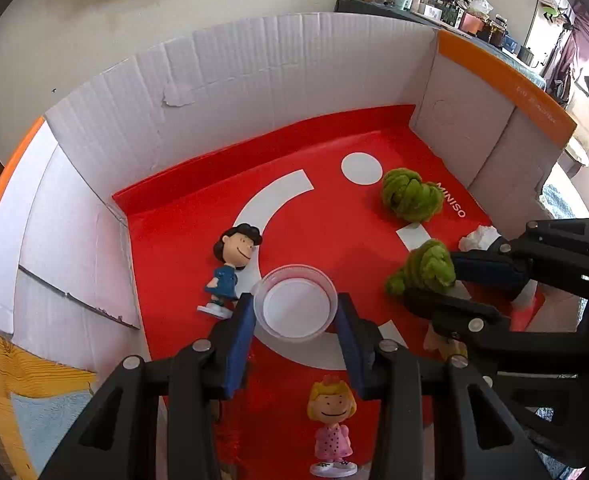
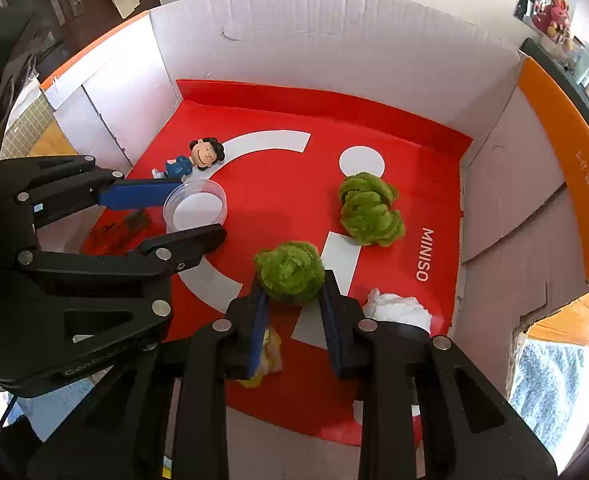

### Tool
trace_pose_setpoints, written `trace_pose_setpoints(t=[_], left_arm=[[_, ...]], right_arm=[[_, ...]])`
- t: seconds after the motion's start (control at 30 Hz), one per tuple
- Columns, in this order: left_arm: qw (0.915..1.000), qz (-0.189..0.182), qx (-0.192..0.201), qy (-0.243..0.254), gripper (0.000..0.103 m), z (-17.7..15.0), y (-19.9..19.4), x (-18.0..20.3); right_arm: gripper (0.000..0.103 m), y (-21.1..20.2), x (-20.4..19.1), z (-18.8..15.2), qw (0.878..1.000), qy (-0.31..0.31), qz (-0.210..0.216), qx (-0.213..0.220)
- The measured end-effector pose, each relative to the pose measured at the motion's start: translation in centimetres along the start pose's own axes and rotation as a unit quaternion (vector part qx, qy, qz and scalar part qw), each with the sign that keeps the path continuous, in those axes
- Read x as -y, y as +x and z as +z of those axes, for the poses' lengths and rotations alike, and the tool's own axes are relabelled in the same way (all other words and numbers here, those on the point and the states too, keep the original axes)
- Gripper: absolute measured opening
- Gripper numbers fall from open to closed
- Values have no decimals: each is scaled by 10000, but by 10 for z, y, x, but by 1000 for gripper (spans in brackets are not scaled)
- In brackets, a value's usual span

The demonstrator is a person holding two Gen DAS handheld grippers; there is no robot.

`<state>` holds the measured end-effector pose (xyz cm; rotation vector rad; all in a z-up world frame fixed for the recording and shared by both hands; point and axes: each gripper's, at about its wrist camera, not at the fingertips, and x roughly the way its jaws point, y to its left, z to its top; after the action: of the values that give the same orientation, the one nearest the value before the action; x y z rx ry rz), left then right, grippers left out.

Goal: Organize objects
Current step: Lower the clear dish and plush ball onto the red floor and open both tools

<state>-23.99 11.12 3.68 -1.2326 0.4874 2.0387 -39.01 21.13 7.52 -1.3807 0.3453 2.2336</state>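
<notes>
Fingers of the left hand-held gripper (image 1: 296,312) squeeze the clear cup (image 1: 295,301); the right hand-held gripper (image 2: 292,300) squeezes a green fuzzy ball (image 2: 289,272).

two green fuzzy balls (image 1: 411,195) (image 1: 424,268), two cartoon figurines (image 1: 230,270) (image 1: 333,420) and one clear round dish (image 1: 295,301) sit on one red mat (image 1: 326,232). one crumpled white tissue (image 2: 396,306) lies there too. two grippers (image 1: 295,314) (image 2: 294,304) are in view.

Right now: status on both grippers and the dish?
Left gripper shut on clear dish. Right gripper shut on green pom-pom. Second pom-pom, dark-haired figurine nearby, nothing between.
</notes>
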Motion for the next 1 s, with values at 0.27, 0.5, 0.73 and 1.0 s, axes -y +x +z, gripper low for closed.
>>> trace_pose_setpoints(t=[0.27, 0.5, 0.73, 1.0], left_arm=[[10000, -18, -1, 11, 43, -1, 0, 0], [10000, -40, -3, 23, 43, 0, 0, 3], [10000, -43, -5, 27, 43, 0, 1, 5], [10000, -46, -18, 3, 43, 0, 2, 8]], right_arm=[[25, -1, 2, -2, 10000, -27, 6, 44], [25, -2, 4, -2, 10000, -16, 27, 53], [26, -2, 4, -1, 10000, -59, 28, 54], [31, -3, -5, -1, 9999, -93, 17, 69]])
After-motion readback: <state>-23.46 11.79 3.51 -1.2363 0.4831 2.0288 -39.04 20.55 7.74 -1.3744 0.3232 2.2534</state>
